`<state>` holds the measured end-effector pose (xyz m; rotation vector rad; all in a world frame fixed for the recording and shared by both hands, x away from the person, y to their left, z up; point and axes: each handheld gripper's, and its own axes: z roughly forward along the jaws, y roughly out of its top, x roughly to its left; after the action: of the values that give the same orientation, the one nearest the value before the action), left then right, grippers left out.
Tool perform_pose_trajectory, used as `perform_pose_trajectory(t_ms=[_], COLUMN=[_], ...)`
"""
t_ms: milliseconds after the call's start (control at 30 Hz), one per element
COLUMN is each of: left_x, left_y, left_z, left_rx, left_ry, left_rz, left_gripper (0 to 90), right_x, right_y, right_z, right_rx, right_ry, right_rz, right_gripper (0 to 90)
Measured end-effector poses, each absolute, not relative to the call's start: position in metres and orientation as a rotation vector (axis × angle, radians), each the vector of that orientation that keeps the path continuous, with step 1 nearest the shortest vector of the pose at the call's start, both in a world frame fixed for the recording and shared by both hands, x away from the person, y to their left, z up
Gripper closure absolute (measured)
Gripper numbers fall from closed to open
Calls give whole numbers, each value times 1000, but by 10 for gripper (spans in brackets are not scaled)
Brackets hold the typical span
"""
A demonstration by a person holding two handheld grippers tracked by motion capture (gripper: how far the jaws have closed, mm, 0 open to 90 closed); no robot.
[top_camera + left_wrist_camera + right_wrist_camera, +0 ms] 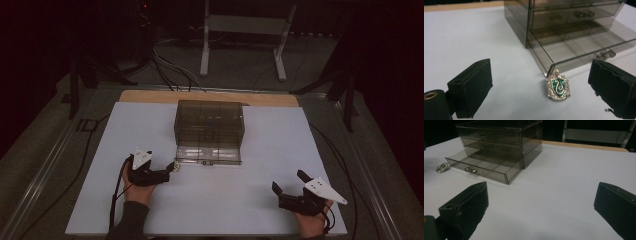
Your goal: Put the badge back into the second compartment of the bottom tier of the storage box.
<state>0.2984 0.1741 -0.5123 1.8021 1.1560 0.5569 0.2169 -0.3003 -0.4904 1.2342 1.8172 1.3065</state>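
Left gripper (544, 87): jaws wide, nothing held, badge (558, 86) between them on table | right gripper (539, 212): agape, idle | bottom drawer (584, 48) pulled out; badge not yet picked or stowed.

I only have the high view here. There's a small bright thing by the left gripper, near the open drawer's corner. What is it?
Observer: A silver crest-shaped badge with a green centre, lying flat on the table.
Operator: Is the left gripper on it?
Observer: No. The left gripper is open, its jaws wide to either side of the badge, not touching.
Operator: Anything in the open drawer?
Observer: The bottom drawer has dividers, and the compartments look empty.
Operator: And the right gripper?
Observer: The right gripper is open over bare table.
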Motion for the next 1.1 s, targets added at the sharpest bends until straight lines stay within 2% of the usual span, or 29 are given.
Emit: perform_pose_trajectory(t_ms=[167, 333, 400, 533, 633, 667, 1000, 1100], left_x=[300, 301, 301, 303, 304, 306, 312, 311], left_y=[168, 159, 158, 154, 152, 151, 141, 141], left_z=[-516, -519, -520, -522, -523, -523, -525, -525], left_rx=[1829, 1878, 1888, 1922, 1937, 1963, 2024, 2020], left_ry=[1161, 1161, 1169, 1183, 1177, 1183, 1185, 1177], left_rz=[541, 540, 540, 527, 517, 513, 440, 422], left_gripper=[82, 167, 169, 311, 367, 427, 649, 687], right_x=[217, 217, 217, 217, 217, 218, 218, 217], right_y=[-301, -300, -300, -300, -300, -300, -301, -300], right_z=[-490, -490, -491, -490, -491, -491, -491, -491], right_rx=[1234, 1234, 1233, 1234, 1232, 1232, 1233, 1233], right_ry=[1817, 1818, 1818, 1818, 1819, 1820, 1821, 1822], right_rz=[1307, 1307, 1307, 1305, 1304, 1303, 1303, 1303], right_gripper=[0, 0, 0, 0, 0, 0, 0, 0])
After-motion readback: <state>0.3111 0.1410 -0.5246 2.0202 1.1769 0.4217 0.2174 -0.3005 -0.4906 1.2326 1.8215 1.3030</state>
